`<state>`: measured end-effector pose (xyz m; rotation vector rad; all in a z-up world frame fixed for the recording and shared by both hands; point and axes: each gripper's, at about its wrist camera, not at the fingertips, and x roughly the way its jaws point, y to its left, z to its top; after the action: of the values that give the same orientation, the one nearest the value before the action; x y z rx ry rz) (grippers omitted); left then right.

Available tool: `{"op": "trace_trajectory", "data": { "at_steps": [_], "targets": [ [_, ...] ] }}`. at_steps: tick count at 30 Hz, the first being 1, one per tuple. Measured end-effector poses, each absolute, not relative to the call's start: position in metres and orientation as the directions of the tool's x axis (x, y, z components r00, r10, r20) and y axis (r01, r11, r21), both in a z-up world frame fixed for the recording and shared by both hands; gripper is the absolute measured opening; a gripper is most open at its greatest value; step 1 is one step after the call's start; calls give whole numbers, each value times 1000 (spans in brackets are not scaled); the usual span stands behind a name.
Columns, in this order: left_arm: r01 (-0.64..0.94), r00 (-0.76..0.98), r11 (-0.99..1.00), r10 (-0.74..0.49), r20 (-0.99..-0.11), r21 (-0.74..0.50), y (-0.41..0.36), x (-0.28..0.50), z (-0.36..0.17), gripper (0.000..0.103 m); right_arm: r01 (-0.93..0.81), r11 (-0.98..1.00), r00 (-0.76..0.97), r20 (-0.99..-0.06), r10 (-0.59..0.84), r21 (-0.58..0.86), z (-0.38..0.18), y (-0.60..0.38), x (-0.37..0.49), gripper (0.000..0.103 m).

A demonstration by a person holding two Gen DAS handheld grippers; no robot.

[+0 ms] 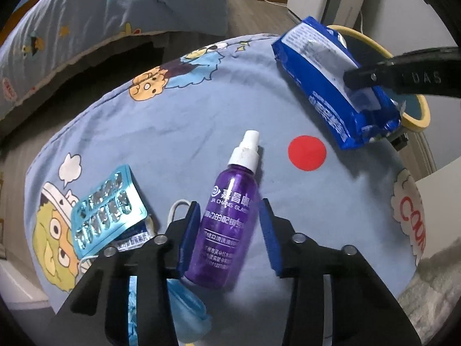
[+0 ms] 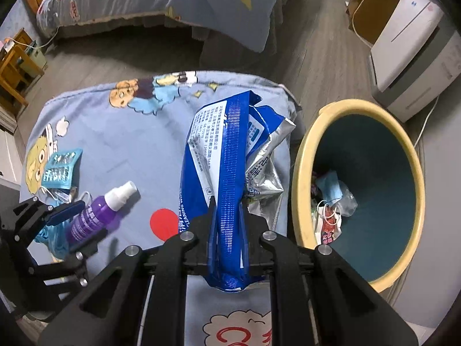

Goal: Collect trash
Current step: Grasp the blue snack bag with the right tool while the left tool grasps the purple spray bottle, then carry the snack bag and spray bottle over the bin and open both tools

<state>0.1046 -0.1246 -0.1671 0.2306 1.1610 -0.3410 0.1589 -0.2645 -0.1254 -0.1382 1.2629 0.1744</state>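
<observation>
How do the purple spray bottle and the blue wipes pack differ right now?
The purple spray bottle lies flat on the cushion; the blue wipes pack is pinched in the shut right gripper. The bottle is smooth and intact; the pack is crumpled, its silver lining showing. The left gripper only straddles the bottle, one pad clear.

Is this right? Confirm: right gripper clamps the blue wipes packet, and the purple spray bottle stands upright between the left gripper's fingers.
Not quite. The purple spray bottle lies flat on the blue sheet, as the left wrist view shows. The rest holds: right gripper clamps the blue wipes packet.
</observation>
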Motion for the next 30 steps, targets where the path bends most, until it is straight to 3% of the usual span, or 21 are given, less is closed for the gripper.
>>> {"op": "trace_trajectory", "data": {
  "at_steps": [16, 25, 30],
  "targets": [
    [387, 392, 922, -169, -905, -4, -129, 109, -170, 35, -224, 974, 230, -972, 42, -11, -146, -263, 165, 19],
    [385, 467, 923, -206, -860, -12, -129, 102, -135, 35, -237, 971, 286, -955, 81, 11, -120, -258, 161, 16],
    [327, 559, 944, -225, -798, -37, -109, 114, -81, 35, -234, 971, 354, -927, 121, 37, -86, -261, 155, 16]
  ]
}}
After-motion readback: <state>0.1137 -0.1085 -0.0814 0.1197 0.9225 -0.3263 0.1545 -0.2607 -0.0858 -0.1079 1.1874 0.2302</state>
